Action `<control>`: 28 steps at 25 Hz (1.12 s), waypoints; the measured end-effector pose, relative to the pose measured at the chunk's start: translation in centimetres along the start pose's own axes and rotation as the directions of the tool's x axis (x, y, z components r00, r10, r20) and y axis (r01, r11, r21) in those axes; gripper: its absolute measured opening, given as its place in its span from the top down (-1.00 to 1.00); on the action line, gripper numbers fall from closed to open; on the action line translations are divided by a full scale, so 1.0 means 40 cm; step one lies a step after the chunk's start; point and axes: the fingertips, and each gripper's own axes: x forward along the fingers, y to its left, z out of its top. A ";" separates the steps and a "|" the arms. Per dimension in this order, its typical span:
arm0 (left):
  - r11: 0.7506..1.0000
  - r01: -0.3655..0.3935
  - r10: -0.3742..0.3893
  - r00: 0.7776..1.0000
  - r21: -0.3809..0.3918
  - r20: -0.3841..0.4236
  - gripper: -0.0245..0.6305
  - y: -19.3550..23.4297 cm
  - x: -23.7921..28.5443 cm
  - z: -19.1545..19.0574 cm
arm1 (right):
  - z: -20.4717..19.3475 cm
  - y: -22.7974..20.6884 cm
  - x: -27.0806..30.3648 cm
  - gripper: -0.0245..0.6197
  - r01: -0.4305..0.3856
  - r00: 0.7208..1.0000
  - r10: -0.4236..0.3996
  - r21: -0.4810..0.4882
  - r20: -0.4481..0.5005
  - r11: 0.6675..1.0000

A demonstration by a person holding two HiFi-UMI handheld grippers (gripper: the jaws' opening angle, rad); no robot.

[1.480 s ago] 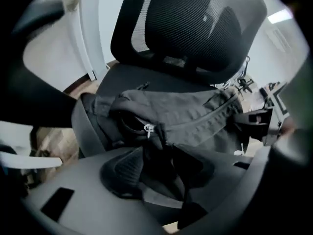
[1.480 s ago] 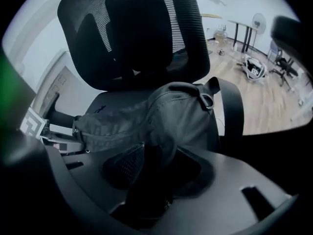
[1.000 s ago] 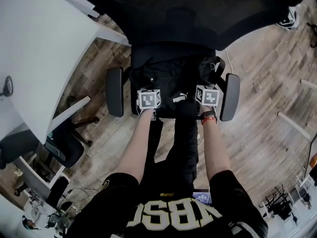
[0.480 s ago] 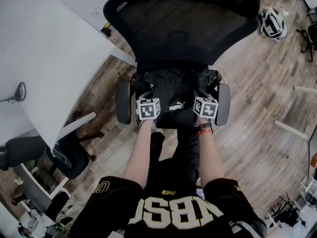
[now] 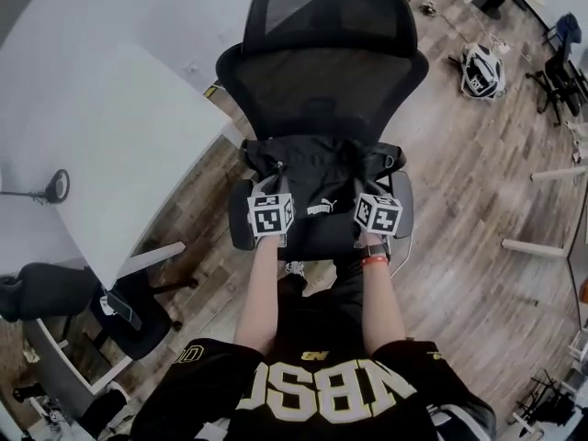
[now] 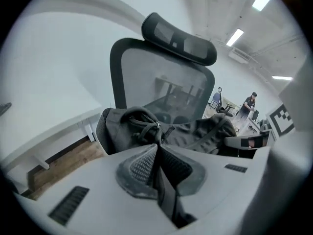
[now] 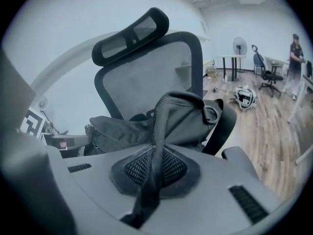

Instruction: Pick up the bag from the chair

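Bag (image 5: 322, 175) long axis crosswise between chair (image 5: 322, 90) armrests. Left gripper (image 6: 155, 150) and right gripper (image 7: 155, 155) each clamped tight on a strap (image 7: 160, 121).

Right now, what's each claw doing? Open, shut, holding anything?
Left claw: shut on the left strap of the bag.
Right claw: shut on the right strap of the same bag.
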 end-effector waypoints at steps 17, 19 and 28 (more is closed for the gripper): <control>0.984 0.070 -0.130 0.913 0.165 0.386 0.83 -0.096 -0.307 0.485 | 0.451 0.219 -0.361 0.85 0.040 0.899 0.022 -0.133 0.437 0.990; 0.978 0.070 -0.149 0.891 0.194 0.428 0.83 -0.114 -0.351 0.536 | 0.496 0.244 -0.406 0.84 0.043 0.875 0.033 -0.146 0.484 0.988; 0.962 0.053 -0.208 0.778 0.268 0.593 0.83 -0.181 -0.553 0.713 | 0.635 0.331 -0.587 0.85 0.042 0.749 0.107 -0.208 0.653 0.977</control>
